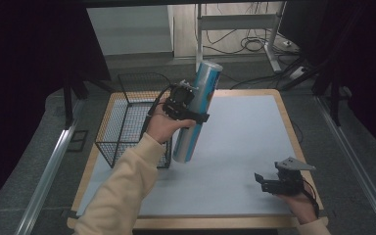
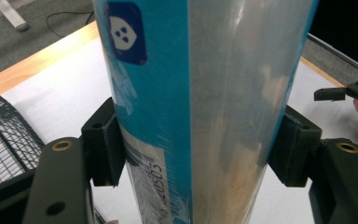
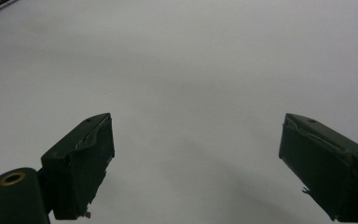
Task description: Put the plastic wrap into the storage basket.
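Note:
A tall blue and silver tube [image 1: 198, 110] hangs tilted above the table, beside the black wire basket [image 1: 122, 125]. My left gripper [image 1: 188, 113] is shut on the tube at its middle. In the left gripper view both pads [image 2: 103, 147] press on the tube [image 2: 200, 112], which carries a dark blue badge and a barcode label. My right gripper [image 1: 267, 182] rests low at the table's front right, open, with nothing between its fingers. The right gripper view has its two jaws wide apart over the bare white surface [image 3: 186, 84].
The white table top [image 1: 245, 132] has a wooden rim. The basket stands at its left edge. Behind the table are metal desk legs and cables on a grey floor [image 1: 245, 44]. A metal rail [image 1: 49, 161] runs along the left.

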Motion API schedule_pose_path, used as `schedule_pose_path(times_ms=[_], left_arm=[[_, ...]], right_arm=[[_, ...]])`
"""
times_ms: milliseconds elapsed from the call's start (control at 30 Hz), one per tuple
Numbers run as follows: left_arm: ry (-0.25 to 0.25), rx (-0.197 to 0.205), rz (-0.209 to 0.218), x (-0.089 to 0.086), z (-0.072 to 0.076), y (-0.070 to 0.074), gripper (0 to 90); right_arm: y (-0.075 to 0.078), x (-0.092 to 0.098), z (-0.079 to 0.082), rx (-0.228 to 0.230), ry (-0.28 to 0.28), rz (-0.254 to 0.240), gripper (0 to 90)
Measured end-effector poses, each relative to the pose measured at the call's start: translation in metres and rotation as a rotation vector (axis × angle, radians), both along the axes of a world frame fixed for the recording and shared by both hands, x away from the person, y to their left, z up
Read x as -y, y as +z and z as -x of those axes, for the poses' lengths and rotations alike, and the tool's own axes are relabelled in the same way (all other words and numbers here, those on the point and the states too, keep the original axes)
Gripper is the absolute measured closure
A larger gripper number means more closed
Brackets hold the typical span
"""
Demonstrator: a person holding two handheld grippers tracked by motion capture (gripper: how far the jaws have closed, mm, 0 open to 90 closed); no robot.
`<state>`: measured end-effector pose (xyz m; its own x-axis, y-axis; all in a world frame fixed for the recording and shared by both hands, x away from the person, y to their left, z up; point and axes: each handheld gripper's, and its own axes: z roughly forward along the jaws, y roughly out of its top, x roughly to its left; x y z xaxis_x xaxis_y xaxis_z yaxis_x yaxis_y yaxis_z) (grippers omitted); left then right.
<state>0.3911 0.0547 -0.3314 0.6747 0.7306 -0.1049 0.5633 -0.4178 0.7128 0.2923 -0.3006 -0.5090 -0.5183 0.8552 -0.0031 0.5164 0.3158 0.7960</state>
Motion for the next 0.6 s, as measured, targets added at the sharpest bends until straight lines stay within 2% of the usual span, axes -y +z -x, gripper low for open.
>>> schedule_pose_path(times_ms=[233,600], left_arm=[[0.015,0.015,-0.013,-0.007,-0.005,0.010,32.0],[0.057,0.026,0.000,-0.016,-0.012,0.026,32.0]], right_arm=[[0.001,0.000,0.000,0.001,0.000,0.000,10.3],[0.000,-0.001,0.001,0.000,0.001,-0.001,10.3]])
